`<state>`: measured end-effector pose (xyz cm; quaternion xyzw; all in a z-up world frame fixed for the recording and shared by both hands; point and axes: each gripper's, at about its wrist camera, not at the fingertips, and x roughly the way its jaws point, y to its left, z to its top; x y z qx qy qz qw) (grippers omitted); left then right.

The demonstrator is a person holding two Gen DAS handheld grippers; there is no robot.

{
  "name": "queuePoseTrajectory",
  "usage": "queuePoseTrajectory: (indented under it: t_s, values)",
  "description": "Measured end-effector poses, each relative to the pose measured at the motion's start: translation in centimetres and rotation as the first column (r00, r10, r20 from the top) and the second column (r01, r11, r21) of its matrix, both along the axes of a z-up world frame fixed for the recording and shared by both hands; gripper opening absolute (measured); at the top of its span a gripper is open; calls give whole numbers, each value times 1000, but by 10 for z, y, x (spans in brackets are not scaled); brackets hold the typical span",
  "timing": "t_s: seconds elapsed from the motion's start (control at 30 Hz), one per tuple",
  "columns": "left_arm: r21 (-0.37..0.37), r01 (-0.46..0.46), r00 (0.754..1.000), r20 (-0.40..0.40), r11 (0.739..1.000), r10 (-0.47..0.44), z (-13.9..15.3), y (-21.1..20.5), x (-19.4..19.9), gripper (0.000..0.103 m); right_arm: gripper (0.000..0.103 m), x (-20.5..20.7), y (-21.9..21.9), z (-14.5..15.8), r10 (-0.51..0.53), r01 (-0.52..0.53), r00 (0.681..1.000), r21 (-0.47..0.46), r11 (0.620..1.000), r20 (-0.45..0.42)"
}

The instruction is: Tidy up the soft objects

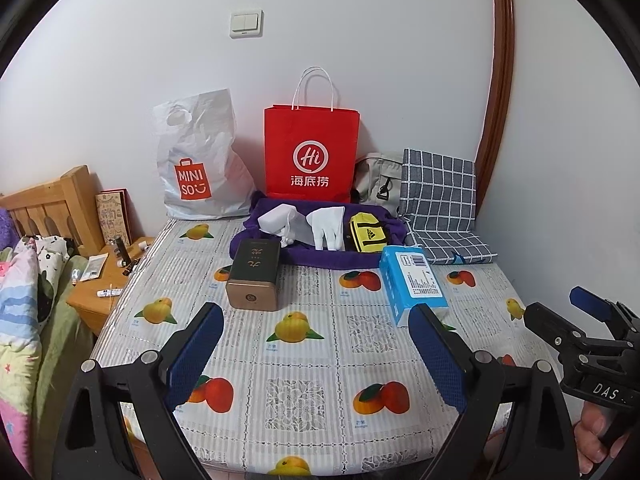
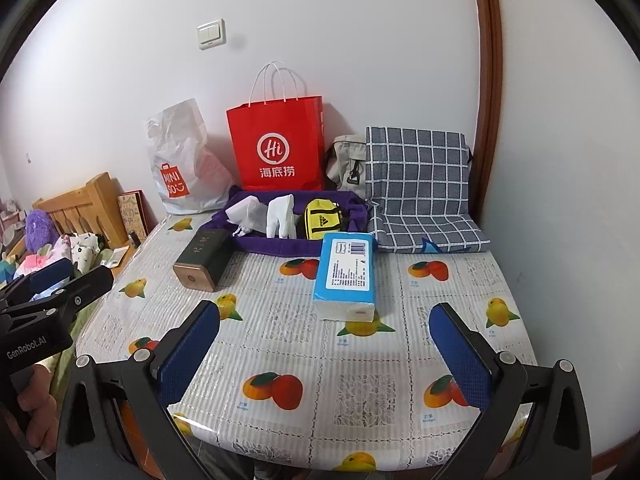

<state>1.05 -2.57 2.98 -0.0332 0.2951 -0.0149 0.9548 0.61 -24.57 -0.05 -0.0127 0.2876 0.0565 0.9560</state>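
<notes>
A purple fabric tray (image 1: pixel 320 258) (image 2: pixel 280 246) lies at the back of the table. In it are a white drawstring pouch (image 1: pixel 280 220) (image 2: pixel 244 210), white gloves (image 1: pixel 328 226) (image 2: pixel 282 214) and a small yellow bag (image 1: pixel 366 232) (image 2: pixel 320 218). A blue tissue pack (image 1: pixel 412 284) (image 2: pixel 346 274) and a dark tin box (image 1: pixel 254 280) (image 2: pixel 202 260) rest in front of the tray. My left gripper (image 1: pixel 318 354) is open above the table's near part, with nothing between its fingers. My right gripper (image 2: pixel 326 354) is open too and holds nothing; it also shows at the right edge of the left wrist view (image 1: pixel 560 314).
Against the wall stand a white plastic bag (image 1: pixel 200 160) (image 2: pixel 180 164), a red paper bag (image 1: pixel 310 152) (image 2: pixel 278 146), a grey bag (image 1: pixel 378 178) (image 2: pixel 348 164) and a checked grey cushion (image 1: pixel 440 204) (image 2: pixel 418 188). A bed (image 1: pixel 24 288) and a wooden nightstand (image 1: pixel 100 292) are at the left.
</notes>
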Motion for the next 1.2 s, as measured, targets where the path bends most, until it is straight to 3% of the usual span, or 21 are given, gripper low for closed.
queuePoseTrajectory:
  t_s: [1.2]
  values:
    - [7,-4,1000,-1,1000,4,1,-4,-4,94,103,-6,-8,-2,-5,5,1000,8,1000,1]
